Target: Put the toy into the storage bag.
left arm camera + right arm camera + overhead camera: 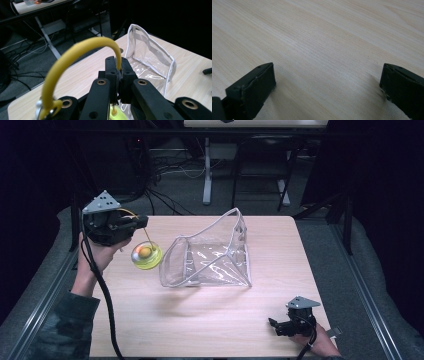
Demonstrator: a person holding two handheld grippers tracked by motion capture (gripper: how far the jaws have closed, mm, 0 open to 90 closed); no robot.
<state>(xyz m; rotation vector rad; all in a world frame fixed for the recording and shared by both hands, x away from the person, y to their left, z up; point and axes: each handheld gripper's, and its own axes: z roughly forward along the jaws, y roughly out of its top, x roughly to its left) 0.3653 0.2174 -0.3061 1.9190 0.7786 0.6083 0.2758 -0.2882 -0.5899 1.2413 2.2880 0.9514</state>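
My left gripper [142, 222] is raised over the table's left side, shut on a yellow cord [147, 235]. A translucent yellow-green ball [146, 254] with an orange core hangs from that cord, just left of a clear plastic pouch [210, 255] that stands open on the table. In the left gripper view the cord [82, 47] arches up from a metal ring and runs down between the closed jaws, at my left gripper [119, 70], with the pouch [150, 57] beyond. My right gripper [274, 324] rests near the table's front right corner, and in its own view my right gripper [327, 82] stands open over bare wood.
The light wooden table [280, 250] has metal rails along both sides. Behind its far edge are table legs and loose cables on a grey floor [190, 180]. A black cable [105, 300] trails from the left gripper down the table's left side.
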